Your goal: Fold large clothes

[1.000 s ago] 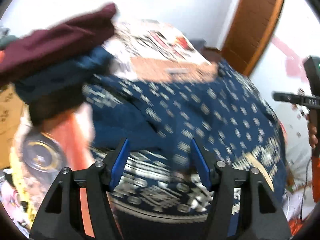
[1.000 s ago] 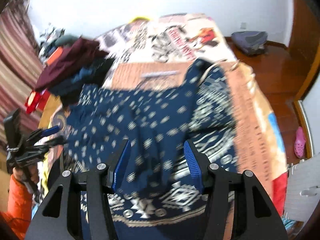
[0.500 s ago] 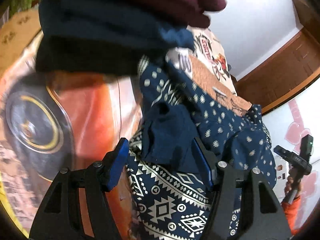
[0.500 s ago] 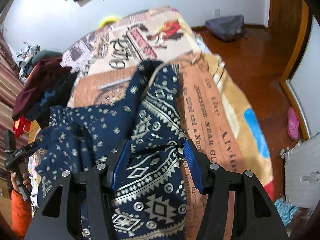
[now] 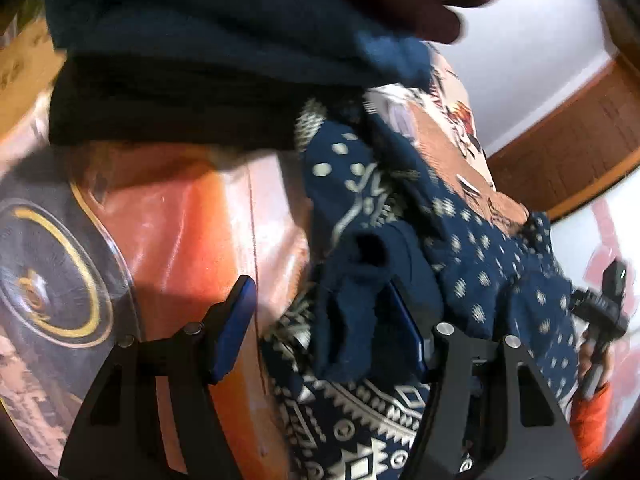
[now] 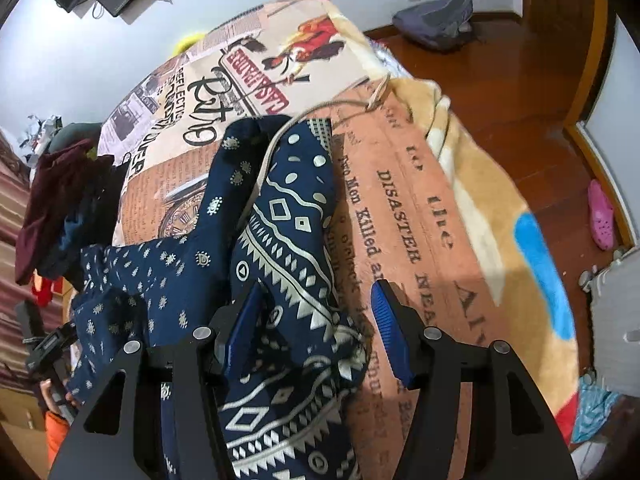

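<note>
Keeping both claws apart, left gripper (image 5: 320, 320) and right gripper (image 6: 316, 322) straddling bunched folds of the navy patterned garment (image 6: 280, 240) lying across the bed (image 6: 420, 200) toward its near edge, ideally pinching only outer hems.

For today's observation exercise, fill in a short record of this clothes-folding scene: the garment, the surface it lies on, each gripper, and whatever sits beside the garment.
garment: navy blue patterned cloth garment, crumpled, not yet folded
surface: printed newspaper-style blanket covering a bed
left gripper: jaws apart, a dark blue fold of the garment between them, no clamp visible
right gripper: jaws have just been opening, over the garment's edge, pads not pressing
beside garment: pile of maroon and dark blue clothes
floor: pink shoe
</note>
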The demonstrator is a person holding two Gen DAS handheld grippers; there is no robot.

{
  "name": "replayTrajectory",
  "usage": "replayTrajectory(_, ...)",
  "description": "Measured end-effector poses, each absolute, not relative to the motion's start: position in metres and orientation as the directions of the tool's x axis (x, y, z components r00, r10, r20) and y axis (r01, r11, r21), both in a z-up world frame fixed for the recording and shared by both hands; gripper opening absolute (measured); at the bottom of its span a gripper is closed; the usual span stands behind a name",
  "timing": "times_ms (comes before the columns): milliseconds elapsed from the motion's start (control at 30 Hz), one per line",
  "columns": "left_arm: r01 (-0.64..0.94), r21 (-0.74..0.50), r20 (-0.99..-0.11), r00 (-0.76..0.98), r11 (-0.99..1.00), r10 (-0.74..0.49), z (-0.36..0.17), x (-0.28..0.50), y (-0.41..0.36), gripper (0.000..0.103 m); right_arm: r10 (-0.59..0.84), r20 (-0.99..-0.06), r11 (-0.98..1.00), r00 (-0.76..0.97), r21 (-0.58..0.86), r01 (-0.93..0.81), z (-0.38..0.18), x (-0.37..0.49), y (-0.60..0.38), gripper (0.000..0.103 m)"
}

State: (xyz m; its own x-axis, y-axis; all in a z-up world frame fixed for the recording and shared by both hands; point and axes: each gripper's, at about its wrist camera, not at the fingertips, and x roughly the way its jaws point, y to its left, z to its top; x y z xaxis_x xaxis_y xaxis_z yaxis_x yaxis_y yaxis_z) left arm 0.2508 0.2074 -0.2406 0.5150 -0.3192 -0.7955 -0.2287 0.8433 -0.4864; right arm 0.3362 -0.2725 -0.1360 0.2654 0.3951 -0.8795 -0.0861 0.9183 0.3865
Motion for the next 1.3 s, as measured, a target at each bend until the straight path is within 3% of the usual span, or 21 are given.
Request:
replayTrajectory(167,-0.248,-0.602,-0.733,0.549,0.759,-0.402,-0.250,0.256,0.221,0.064,0.383,-0.884,0.923,0.268,0.358,-0.140,-0.139,0.341,-0.260,0.055)
replayTrajectory(233,-0.259,-0.614,-0.727,0.553,0.746,-0.407,-0.252,0.259,0.222,0.062,0.377,-0.886,0.924,0.270,0.338,-0.180,-0.138,0.341,-0.250,0.045)
replayTrajectory(267,-0.268,-0.593,-0.740,0.553,0.759,-0.383,-0.250,0.260,0.221,0.049,0.383,-0.884,0.920,0.267,0.340,-0.192,-0.137,0.342,-0.247,0.040)
replayTrajectory(333,-0.265,-0.540,-0.765,0.550,0.799,-0.335,-0.244,0.261,0.213,0.039,0.377,-0.886,0.921,0.270,0.327,-0.213,-0.134,0.342,-0.239,0.018)
replayTrajectory(367,-0.242,-0.521,-0.764,0.559,0.818,-0.321,-0.239,0.258,0.213,0.020,0.385,-0.883,0.916,0.269,0.330,-0.228,-0.131,0.342,-0.236,0.016)
replayTrajectory(467,-0.179,-0.425,-0.780,0.570,0.887,-0.259,-0.217,0.256,0.189,0.009,0.372,-0.873,0.916,0.316,0.289,-0.280,-0.115,0.338,-0.227,0.014)
replayTrajectory(667,-0.123,-0.466,-0.718,0.632,0.876,-0.293,-0.160,0.257,0.182,0.007,0.388,-0.818,0.895,0.425,0.226,-0.383,-0.065,0.331,-0.206,0.012)
replayTrajectory(900,-0.114,-0.339,-0.719,0.672,0.934,-0.178,-0.114,0.269,0.178,0.007,0.405,-0.743,0.888,0.533,0.181,-0.422,-0.021,0.339,-0.190,0.012)
replayTrajectory(1000,-0.124,-0.317,-0.732,0.662,0.940,-0.160,-0.122,0.274,0.179,0.007,0.377,-0.760,0.904,0.530,0.176,-0.390,-0.032,0.352,-0.192,0.012)
replayTrajectory(1300,-0.223,-0.225,-0.844,0.531,0.948,-0.076,-0.205,0.297,0.193,0.009,0.220,-0.918,0.949,0.330,0.123,-0.289,-0.141,0.399,-0.200,0.015)
